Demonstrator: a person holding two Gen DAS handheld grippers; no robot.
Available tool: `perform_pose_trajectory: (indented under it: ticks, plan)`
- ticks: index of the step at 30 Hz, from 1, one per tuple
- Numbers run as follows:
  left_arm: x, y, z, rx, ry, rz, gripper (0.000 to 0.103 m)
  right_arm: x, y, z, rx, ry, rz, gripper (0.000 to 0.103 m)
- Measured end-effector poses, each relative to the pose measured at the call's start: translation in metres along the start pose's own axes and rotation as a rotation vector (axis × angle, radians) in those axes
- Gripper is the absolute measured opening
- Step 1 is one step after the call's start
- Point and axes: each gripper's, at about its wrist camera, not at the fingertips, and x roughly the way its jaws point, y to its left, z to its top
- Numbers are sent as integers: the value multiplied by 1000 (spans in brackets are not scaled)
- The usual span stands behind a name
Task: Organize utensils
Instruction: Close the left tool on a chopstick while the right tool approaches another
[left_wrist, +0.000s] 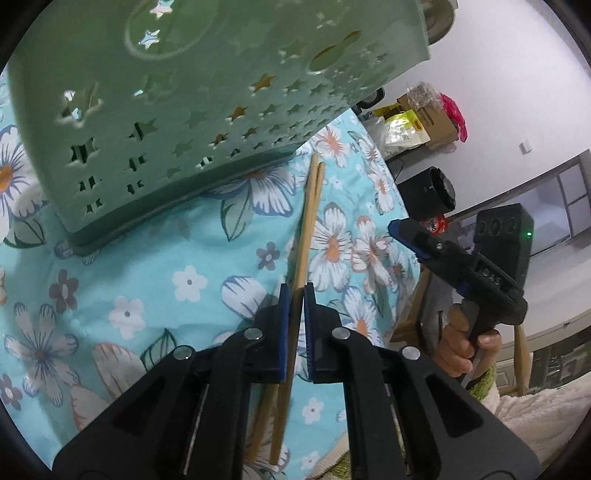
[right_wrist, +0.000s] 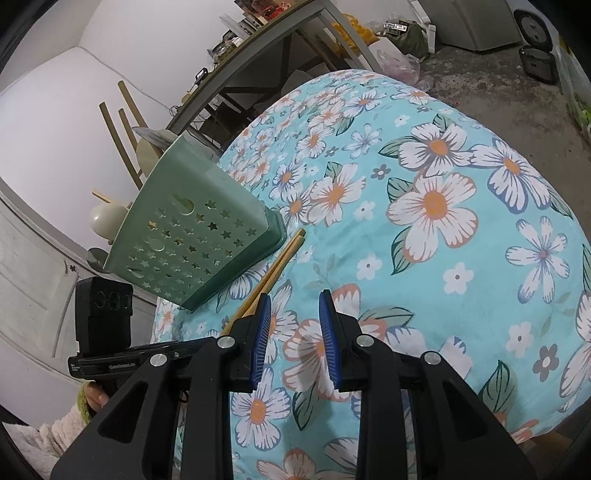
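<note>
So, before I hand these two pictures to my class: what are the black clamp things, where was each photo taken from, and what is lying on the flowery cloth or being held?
The clamps are hand-held two-finger grippers, one in each of a person's hands, each carrying its own camera looking along its fingers. One picture comes from the left gripper, which is shut on a pair of wooden chopsticks. The other comes from the right gripper, which is open and holds nothing. On the floral cloth stands a green utensil holder with star-shaped holes, utensils already poking out of it. The chopsticks' far tips lie beside its base.
</note>
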Motion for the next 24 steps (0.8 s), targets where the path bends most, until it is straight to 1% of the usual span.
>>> perform_pose_trajectory:
  ticks: [8,15,20,24]
  plan:
    - [-7,-8,-10,-5,-39,5,5,-3,1,-2,0,-2,5,27]
    - [-21,-10,-25,12,-84,24,5,-4,5,-3,-3,0,11,27]
    - [-26,-6,-37,-10,-98,25,5,-1,8,-4,-5,8,13,27]
    - [-31,-4,-45,-27,-111,9,5,0,10,-5,-9,8,16,27]
